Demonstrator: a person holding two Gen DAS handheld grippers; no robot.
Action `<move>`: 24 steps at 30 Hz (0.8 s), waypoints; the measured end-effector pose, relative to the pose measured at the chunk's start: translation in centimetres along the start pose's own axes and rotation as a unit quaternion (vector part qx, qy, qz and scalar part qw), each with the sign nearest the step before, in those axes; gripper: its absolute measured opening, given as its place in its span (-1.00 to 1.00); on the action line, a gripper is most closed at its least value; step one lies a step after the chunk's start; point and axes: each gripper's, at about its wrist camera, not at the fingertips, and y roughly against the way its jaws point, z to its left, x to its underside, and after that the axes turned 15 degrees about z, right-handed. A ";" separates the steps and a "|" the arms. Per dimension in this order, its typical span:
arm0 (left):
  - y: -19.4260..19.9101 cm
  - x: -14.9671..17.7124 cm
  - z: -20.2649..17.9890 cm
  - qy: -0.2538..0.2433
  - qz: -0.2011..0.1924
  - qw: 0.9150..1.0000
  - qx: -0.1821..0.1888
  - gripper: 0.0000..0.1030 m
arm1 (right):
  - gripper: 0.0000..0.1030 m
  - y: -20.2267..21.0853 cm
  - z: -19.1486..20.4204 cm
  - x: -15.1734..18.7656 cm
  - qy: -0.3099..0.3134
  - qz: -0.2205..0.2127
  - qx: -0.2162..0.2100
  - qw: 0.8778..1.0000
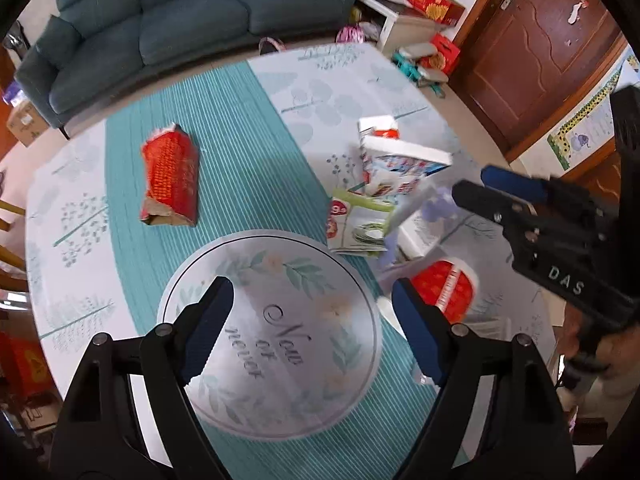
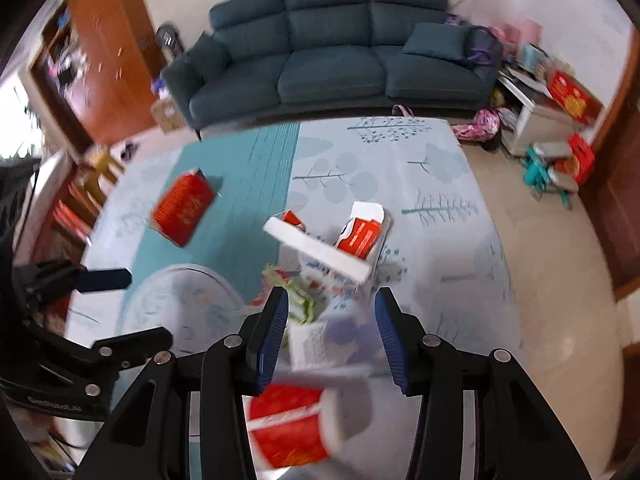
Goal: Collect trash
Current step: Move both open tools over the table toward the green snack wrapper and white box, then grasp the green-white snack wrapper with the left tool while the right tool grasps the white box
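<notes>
Trash lies on the patterned tablecloth [image 1: 248, 152]. A crushed red box [image 1: 170, 178] [image 2: 182, 210] sits apart to the left. To its right is a pile: white cartons [image 1: 400, 156] [image 2: 328, 252], a green-and-white packet [image 1: 360, 220] [image 2: 300, 300], a purple-and-white carton [image 1: 430, 204] [image 2: 344, 336] and a red-and-white wrapper [image 1: 444, 288] [image 2: 292, 428]. My left gripper [image 1: 314, 320] [image 2: 140, 308] hangs open over a round floral mat [image 1: 280, 400] with nothing between its fingers. My right gripper [image 2: 330, 320] [image 1: 470, 184] points down over the pile, jaws apart. The blurred purple carton shows between its fingers, below them.
A dark teal sofa [image 2: 332, 52] stands beyond the table's far edge. To the right are a brown door [image 1: 540, 48], a white shelf [image 1: 400, 20] with red boxes, and stools and bags on the floor [image 2: 556, 168]. Wooden furniture [image 2: 100, 60] stands at the left.
</notes>
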 end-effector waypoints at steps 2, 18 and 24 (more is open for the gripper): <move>-1.0 -0.3 0.3 0.001 0.009 1.000 0.003 0.54 | -0.11 -1.4 0.4 -1.3 0.029 0.010 0.021 0.999; -4.3 -4.0 1.0 -0.003 0.035 0.999 0.041 0.54 | -0.77 -5.7 1.7 -3.1 0.083 0.039 0.011 0.996; -5.0 -5.1 0.5 -0.009 0.040 0.998 0.044 0.54 | -0.77 -3.8 -0.4 -0.8 0.016 0.008 -0.031 0.999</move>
